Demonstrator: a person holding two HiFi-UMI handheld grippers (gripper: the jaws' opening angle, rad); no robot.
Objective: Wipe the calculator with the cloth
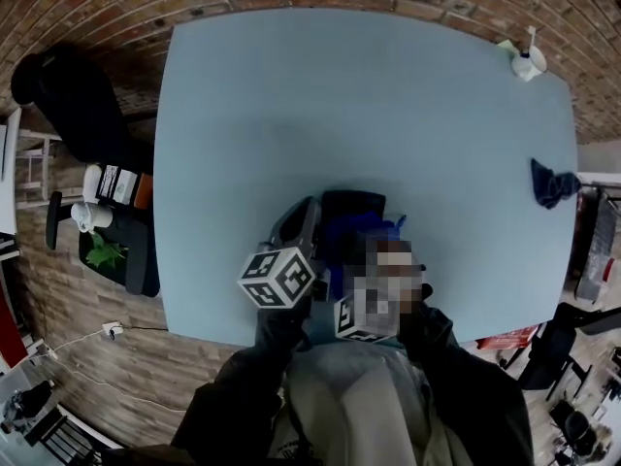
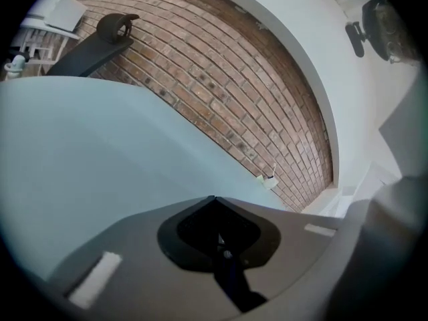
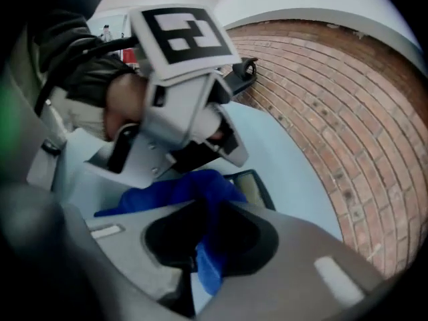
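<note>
Calculator [image 3: 251, 187] sits at the 6 o'clock side of the light blue tabletop [image 1: 369, 105], close to the near edge. Its long axis seems to run roughly 12-to-6, display end toward 12. The near part is covered, so its exact heading is unclear. Blue cloth [image 3: 180, 189] is bunched over the calculator's 6 o'clock end. Right tongs [image 3: 208, 212] are clenched on a fold of that cloth. Left tongs [image 2: 214, 199] are pressed together at the tips with nothing clear between them, just beside the calculator at its 9 o'clock side. A second dark cloth [image 1: 551, 183] lies at the 3 o'clock edge. A small white object [image 1: 529, 62] is at the 1 o'clock corner.
</note>
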